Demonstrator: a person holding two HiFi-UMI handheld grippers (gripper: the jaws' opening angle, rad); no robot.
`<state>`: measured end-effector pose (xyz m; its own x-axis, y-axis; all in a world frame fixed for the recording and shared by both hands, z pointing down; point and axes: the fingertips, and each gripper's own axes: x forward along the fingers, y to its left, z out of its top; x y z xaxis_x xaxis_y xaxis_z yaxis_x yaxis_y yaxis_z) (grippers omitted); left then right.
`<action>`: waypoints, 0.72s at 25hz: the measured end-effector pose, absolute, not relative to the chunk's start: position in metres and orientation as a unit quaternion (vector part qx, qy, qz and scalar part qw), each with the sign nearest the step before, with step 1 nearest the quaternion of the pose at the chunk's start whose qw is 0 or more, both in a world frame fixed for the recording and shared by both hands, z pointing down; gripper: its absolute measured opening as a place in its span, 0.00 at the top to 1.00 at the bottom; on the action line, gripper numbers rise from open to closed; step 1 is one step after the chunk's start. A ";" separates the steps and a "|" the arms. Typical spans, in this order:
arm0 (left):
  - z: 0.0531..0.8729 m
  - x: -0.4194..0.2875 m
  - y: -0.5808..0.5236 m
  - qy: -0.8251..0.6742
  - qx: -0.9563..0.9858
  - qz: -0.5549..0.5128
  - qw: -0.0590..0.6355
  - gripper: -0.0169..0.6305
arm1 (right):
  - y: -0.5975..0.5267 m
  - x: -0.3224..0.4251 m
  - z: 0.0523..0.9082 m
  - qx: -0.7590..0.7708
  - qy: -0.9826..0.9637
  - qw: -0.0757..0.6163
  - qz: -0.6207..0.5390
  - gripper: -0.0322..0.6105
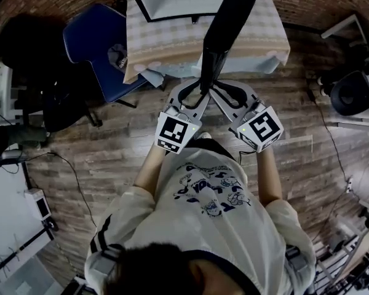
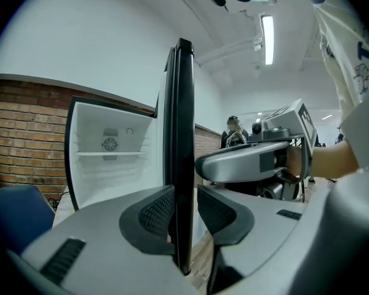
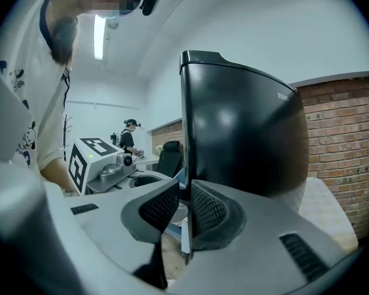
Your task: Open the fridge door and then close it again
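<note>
You hold the tall black glossy fridge door (image 2: 183, 134) by its free edge with both tools. The door stands open and is swung far out from the white fridge compartment (image 2: 111, 152), so that you see it edge-on in the left gripper view.

The left gripper (image 2: 186, 211) has its jaws closed on this edge. The dark ribbed pads (image 2: 157, 212) sit on the two faces of the door, and only the panel is between them. The right gripper (image 3: 184, 211) does the same from the other side. Its jaws are nearly together and pinch the thin lip of the door, with the broad black face at the right of its pads (image 3: 208, 211).

In the head view the two grippers meet at the same place on the door, close in front of your body and above the wooden plank floor (image 1: 111, 158). I think this double grip is there to guide the panel without slipping.

The opening part looks done, and closing is what remains. For this you would bring the edge back towards the compartment in an arc and keep both grips firm.
</note>
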<state>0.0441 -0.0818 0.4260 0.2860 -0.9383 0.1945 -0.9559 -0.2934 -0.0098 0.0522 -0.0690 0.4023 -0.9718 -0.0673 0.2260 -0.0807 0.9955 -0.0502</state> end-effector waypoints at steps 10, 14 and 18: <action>0.423 -0.029 -0.082 -0.640 0.763 0.072 0.059 0.80 | -0.063 -0.020 0.397 0.013 -0.993 0.119 0.023 0.83; 0.424 -0.062 -0.090 -0.649 0.755 0.069 0.065 0.80 | -0.070 -0.053 0.396 0.016 -0.992 0.117 0.032 0.83; 0.425 -0.094 -0.100 -0.651 0.753 0.072 0.066 0.79 | -0.078 -0.084 0.398 0.018 -0.992 0.118 0.039 0.83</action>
<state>-0.0936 -0.0995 0.4253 0.1416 -0.9706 0.1947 -0.9897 -0.1432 0.0058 -0.0845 -0.0778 0.3975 -0.9716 -0.0257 0.2353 -0.0440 0.9964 -0.0730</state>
